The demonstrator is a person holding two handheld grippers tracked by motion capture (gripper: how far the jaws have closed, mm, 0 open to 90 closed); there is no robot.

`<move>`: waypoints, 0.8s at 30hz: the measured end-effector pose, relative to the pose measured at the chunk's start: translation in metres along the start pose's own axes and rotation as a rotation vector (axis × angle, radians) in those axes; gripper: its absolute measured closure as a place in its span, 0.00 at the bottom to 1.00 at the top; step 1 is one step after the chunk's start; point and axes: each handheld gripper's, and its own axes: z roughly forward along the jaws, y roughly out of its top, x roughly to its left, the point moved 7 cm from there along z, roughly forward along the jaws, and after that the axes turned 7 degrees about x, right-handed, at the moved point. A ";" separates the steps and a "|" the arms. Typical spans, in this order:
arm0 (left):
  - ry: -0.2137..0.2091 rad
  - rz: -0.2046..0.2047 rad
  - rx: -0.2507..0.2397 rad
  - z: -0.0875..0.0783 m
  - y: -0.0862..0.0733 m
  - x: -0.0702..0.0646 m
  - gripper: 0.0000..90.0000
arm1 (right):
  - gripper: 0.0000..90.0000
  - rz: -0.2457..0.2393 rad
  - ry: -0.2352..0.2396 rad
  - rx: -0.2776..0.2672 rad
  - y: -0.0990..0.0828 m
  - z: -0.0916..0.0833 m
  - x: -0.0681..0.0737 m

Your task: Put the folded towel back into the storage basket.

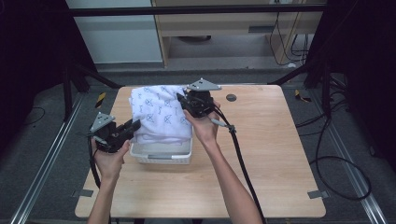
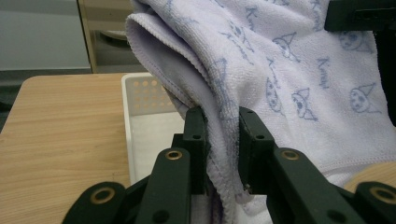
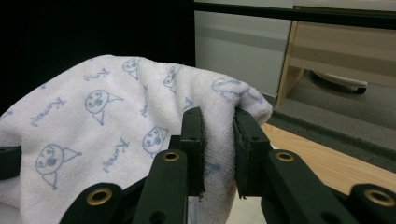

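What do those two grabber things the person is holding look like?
Each tool is black. The left tool and the right tool both carry a grey three-cornered plate on top. Up close, the fingers are flat black blocks on arms with brass-ringed holes. A thick black cable trails from the right tool. The forearms are bare, with no sleeves.

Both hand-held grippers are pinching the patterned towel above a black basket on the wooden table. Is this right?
Not quite: the basket is white, not black, as the high view shows. The rest holds: the left hand-held gripper and the right hand-held gripper each pinch the patterned towel above it on the wooden table.
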 end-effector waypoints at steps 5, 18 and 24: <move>0.008 -0.008 0.017 0.006 -0.004 0.006 0.83 | 0.85 0.005 -0.001 0.013 -0.004 0.009 -0.001; 0.032 -0.021 0.067 0.023 -0.017 0.021 0.83 | 0.85 0.013 -0.002 0.057 -0.021 0.034 -0.002; 0.039 -0.011 0.095 0.032 -0.024 0.023 0.83 | 0.85 0.024 -0.006 0.083 -0.032 0.042 -0.004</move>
